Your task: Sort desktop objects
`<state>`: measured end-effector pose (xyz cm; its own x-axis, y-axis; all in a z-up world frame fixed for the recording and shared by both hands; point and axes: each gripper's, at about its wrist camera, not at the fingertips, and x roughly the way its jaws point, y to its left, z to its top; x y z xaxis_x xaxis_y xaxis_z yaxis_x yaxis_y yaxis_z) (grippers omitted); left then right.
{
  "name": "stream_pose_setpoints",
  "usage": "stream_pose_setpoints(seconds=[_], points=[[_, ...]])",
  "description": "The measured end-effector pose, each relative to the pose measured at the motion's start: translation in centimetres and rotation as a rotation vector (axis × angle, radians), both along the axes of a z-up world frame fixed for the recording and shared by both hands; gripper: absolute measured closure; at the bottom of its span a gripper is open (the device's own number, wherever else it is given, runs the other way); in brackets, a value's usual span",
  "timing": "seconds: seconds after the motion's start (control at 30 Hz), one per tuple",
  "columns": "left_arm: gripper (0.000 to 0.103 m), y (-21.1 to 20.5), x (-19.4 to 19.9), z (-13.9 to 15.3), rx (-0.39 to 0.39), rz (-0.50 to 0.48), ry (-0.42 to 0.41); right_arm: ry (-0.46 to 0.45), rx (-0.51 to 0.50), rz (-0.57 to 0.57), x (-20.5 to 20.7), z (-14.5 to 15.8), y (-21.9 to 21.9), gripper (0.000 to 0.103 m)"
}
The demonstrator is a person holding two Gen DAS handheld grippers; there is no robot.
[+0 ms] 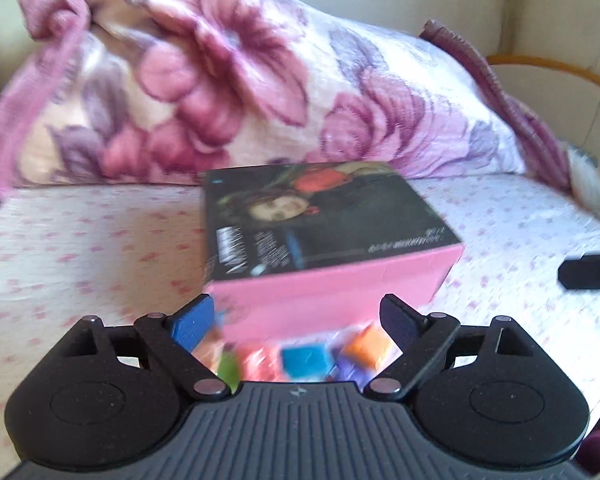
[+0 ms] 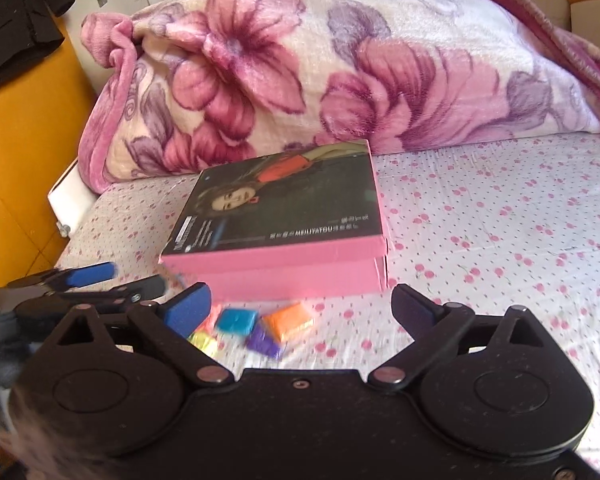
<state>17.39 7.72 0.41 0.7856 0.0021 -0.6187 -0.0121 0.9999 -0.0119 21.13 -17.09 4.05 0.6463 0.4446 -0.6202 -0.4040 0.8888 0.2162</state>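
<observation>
Through the left wrist view, I see my left gripper (image 1: 296,316) with jaws spread and empty over a blurred cluster of wrapped coloured blocks (image 1: 300,356) lying on the bed sheet (image 1: 80,248) just before a lidded pink box (image 1: 332,232). From the right wrist view, my right gripper (image 2: 302,308) is likewise released, holding nothing, the blocks (image 2: 256,328) loose beside that box (image 2: 284,220); none look gathered, so I judge sorting remains.
</observation>
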Motion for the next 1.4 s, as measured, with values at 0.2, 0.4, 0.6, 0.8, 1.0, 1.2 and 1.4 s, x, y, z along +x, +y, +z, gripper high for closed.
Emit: stream_pose_setpoints(seconds=[0.2, 0.4, 0.6, 0.8, 1.0, 1.2, 1.4], points=[[0.013, 0.1, -6.3, 1.8, 0.027, 0.121, -0.003, -0.030, -0.066, -0.012, -3.9, 0.9, -0.3, 0.003], [0.013, -1.8, -11.4, 3.4, 0.053, 0.172, -0.029, 0.017, -0.133, -0.064, -7.3, 1.2, -0.7, 0.002], [0.012, -4.6, -15.0, 4.4, 0.061, 0.157, -0.026, 0.013, -0.157, -0.061, -11.9, 1.3, -1.4, 0.002], [0.012, -6.3, -16.8, 4.9, 0.061, 0.130, -0.012, -0.005, -0.161, -0.072, -15.2, 1.1, -2.5, 0.002], [0.012, -6.9, -17.9, 5.4, 0.027, 0.133, -0.019, -0.037, -0.188, -0.038, -16.2, 1.4, -2.2, 0.003], [0.012, -7.0, -18.4, 6.0, 0.008, 0.132, -0.036, -0.066, -0.190, -0.037, -16.9, 1.8, -1.9, 0.002], [0.012, -7.2, -18.6, 6.2, 0.000, 0.127, -0.048, -0.072, -0.187, -0.037, -17.9, 2.5, -1.0, 0.003]])
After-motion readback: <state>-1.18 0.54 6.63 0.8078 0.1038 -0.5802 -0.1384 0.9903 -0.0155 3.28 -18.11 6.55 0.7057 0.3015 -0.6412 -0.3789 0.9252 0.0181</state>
